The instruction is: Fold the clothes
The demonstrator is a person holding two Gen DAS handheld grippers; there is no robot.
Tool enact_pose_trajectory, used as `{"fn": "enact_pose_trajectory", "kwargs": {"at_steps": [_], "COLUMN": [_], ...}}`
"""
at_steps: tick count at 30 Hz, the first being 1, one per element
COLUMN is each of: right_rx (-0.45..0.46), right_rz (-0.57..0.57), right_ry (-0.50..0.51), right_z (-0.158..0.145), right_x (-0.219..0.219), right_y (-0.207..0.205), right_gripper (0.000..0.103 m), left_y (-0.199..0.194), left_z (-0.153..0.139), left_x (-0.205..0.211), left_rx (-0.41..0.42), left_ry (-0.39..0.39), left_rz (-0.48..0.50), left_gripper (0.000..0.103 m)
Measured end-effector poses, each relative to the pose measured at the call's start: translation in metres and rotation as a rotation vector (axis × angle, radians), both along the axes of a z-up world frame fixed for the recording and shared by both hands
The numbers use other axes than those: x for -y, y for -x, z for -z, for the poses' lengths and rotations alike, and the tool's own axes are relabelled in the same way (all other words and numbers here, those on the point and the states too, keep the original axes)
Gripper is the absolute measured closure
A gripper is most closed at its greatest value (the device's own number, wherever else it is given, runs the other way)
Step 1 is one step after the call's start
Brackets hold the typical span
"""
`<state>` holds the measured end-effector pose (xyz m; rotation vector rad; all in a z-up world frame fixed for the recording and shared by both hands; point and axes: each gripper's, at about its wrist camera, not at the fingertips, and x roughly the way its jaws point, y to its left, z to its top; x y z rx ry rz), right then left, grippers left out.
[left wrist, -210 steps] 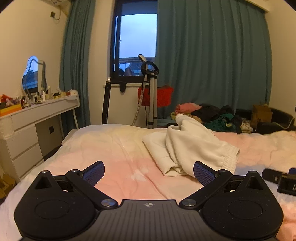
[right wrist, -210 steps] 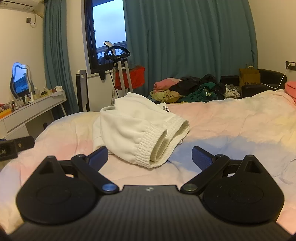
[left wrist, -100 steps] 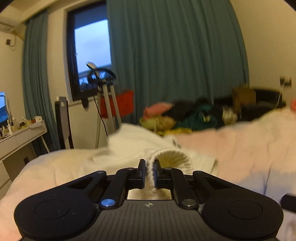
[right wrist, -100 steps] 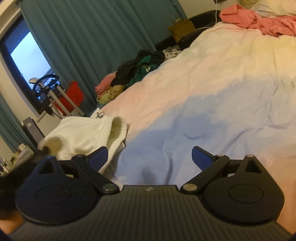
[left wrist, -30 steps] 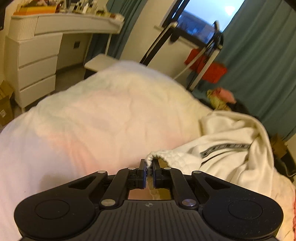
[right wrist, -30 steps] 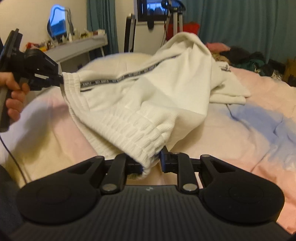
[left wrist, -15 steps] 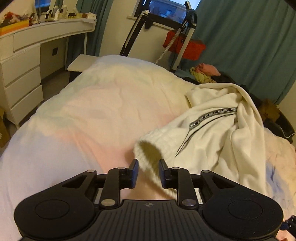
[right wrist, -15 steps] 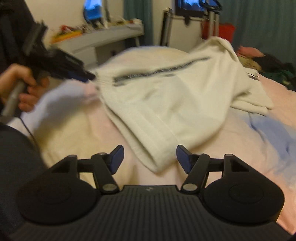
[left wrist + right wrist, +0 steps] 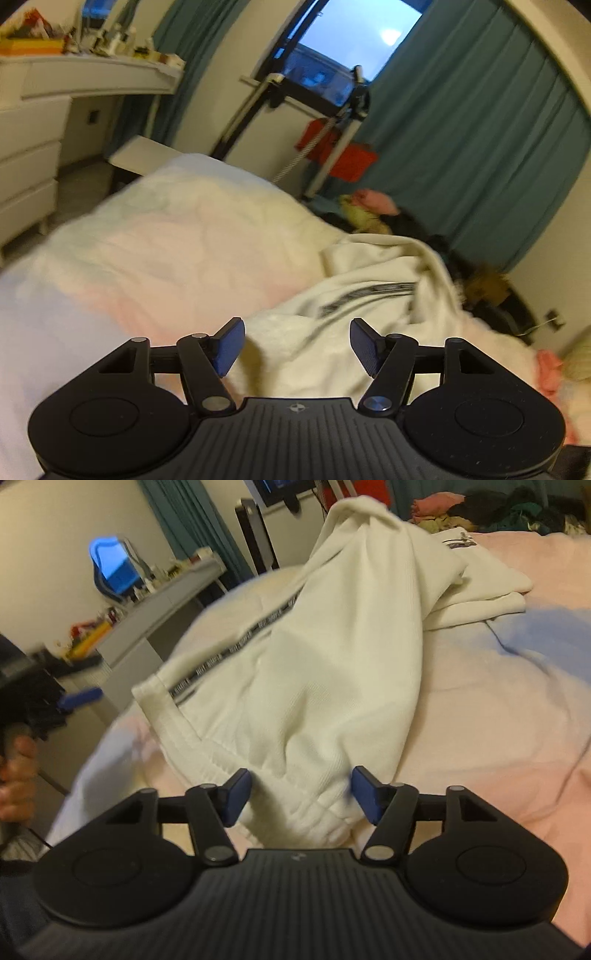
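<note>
A white sweat garment [image 9: 388, 266] with a black lettered stripe lies spread and rumpled on the pink-and-white bed [image 9: 166, 240]. My left gripper [image 9: 295, 332] hovers just short of its near edge. Its jaws are opening and its pads touch no cloth. In the right wrist view the garment [image 9: 332, 646] runs away from me, its ribbed hem nearest. The hem's corner sits between the jaws of my right gripper [image 9: 301, 779]. Those jaws are closing a little, but the pads stand clear of the cloth. The left gripper's blue finger [image 9: 79, 698] shows at the far left, held by a hand [image 9: 14, 775].
A white dresser [image 9: 74, 85] with small items on top stands left of the bed. A metal stand [image 9: 332, 122] with a red bag is by the window. A pile of clothes [image 9: 498, 509] lies beyond the bed, against teal curtains. A pink cloth [image 9: 550, 369] lies at the right.
Both grippers were shut on the garment's hem a second ago and have let go. The hem has dropped onto the bed. The left gripper has drawn back and up.
</note>
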<state>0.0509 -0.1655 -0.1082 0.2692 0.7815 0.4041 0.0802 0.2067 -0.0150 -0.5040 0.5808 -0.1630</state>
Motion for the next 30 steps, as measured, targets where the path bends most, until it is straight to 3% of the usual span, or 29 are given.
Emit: {"fn": "enact_pose_trajectory", "kwargs": {"at_steps": [3,6,16,20,24,29,30], "right_rx": [0.001,0.008,0.04,-0.009,-0.028,-0.04,-0.043], "right_rz": [-0.011,0.01,0.204,0.269,0.28,0.259,0.258], "right_ry": [0.051,0.028,-0.122,-0.204,-0.194,-0.215,-0.217], "right_z": [0.006,0.003,-0.015,-0.007,-0.003,0.0,0.001], "right_x": [-0.011,-0.006,0.039,0.055,0.052,0.047,0.047], "right_y": [0.001,0.003,0.015,0.01,0.007,0.007,0.007], "right_gripper": [0.045,0.046,0.044,0.044,0.044,0.044,0.044], "left_y": [-0.004,-0.008,-0.007,-0.012,-0.023,-0.048,-0.052], "left_z": [0.003,0.009,0.019,0.026,0.033,0.051,0.055], "left_x": [0.005,0.01,0.021,0.02,0.018,0.023,0.025], "left_rx": [-0.007,-0.034,-0.11,-0.142,-0.168,-0.205,-0.206], "left_ry": [0.066,0.087,-0.016,-0.044,-0.077,-0.181,-0.204], "left_rz": [0.064,0.08,0.112,0.12,0.11,0.117,0.132], "left_gripper": [0.035,0.034,0.034,0.036,0.036,0.037,0.04]}}
